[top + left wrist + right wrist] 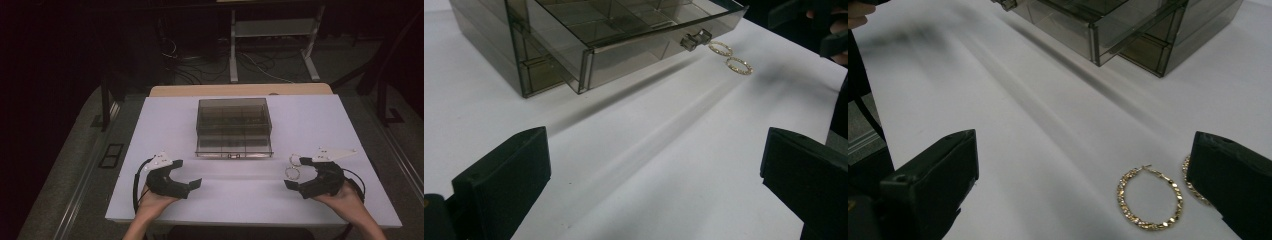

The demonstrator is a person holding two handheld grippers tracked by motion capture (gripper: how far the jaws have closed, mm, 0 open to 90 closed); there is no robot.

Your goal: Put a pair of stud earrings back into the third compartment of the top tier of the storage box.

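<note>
At twelve o'clock from my hands, on the white table [165,120], sits the smoky clear organiser box [233,116], its lowest drawer [634,42] pulled partly out toward me, the small knob [695,39] facing six o'clock. My left claw [192,184] rests at about seven o'clock from the box, jaws spread wide with nothing between them. My right claw [291,181] rests at about five o'clock, jaws just as wide and likewise empty. Two gold hoop earrings [293,167] lie flat on the table just off its tip, well apart from the drawer; one hoop [1149,205] lies between my right jaws, the other is half hidden behind the right-hand jaw. I judge the drawer step done and the pickup not yet begun. Next I should lower the right claw over the nearer hoop and pinch its thin rim gently, then carry it to a drawer compartment.
</note>
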